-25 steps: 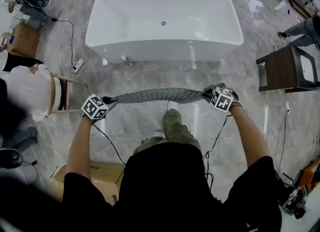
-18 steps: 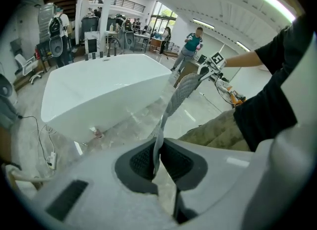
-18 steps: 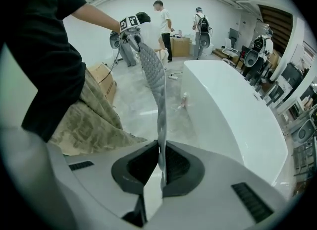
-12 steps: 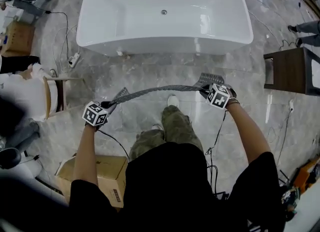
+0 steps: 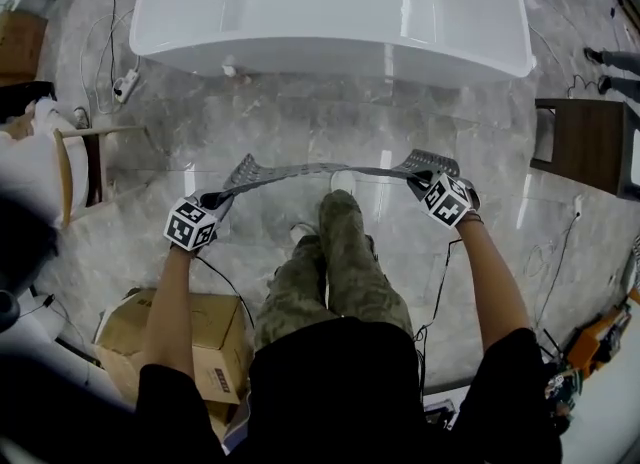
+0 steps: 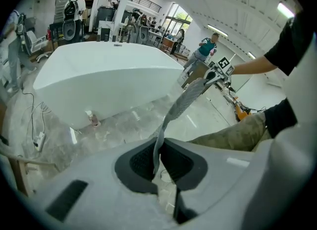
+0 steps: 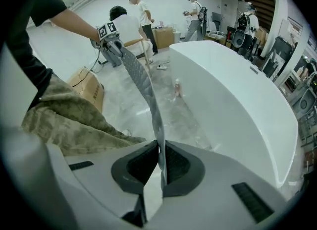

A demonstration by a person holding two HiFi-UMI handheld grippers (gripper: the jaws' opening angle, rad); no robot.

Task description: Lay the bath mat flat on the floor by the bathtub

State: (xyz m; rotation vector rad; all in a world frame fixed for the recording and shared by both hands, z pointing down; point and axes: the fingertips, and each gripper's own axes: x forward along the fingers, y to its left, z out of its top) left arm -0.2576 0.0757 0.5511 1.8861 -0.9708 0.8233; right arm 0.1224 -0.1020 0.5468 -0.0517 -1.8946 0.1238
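A thin grey perforated bath mat (image 5: 320,169) hangs stretched between both grippers, above the marble floor (image 5: 300,132) in front of the white bathtub (image 5: 330,12). My left gripper (image 5: 212,200) is shut on the mat's left end; in the left gripper view the mat (image 6: 181,105) runs edge-on out of the jaws (image 6: 157,160) towards the other hand. My right gripper (image 5: 418,180) is shut on the right end, and the mat (image 7: 141,83) leaves its jaws (image 7: 161,164) the same way. The mat sags slightly in the middle.
The person's legs and white shoe (image 5: 342,180) stand just behind the mat. A cardboard box (image 5: 175,327) lies at the lower left, a wooden chair (image 5: 80,162) at the left, a dark wooden stool (image 5: 590,147) at the right. Cables and a power strip (image 5: 125,85) lie near the tub's left end.
Both grippers have come down towards the floor with the mat held taut between them. The mat has turned from broadside to nearly edge-on in the head view.
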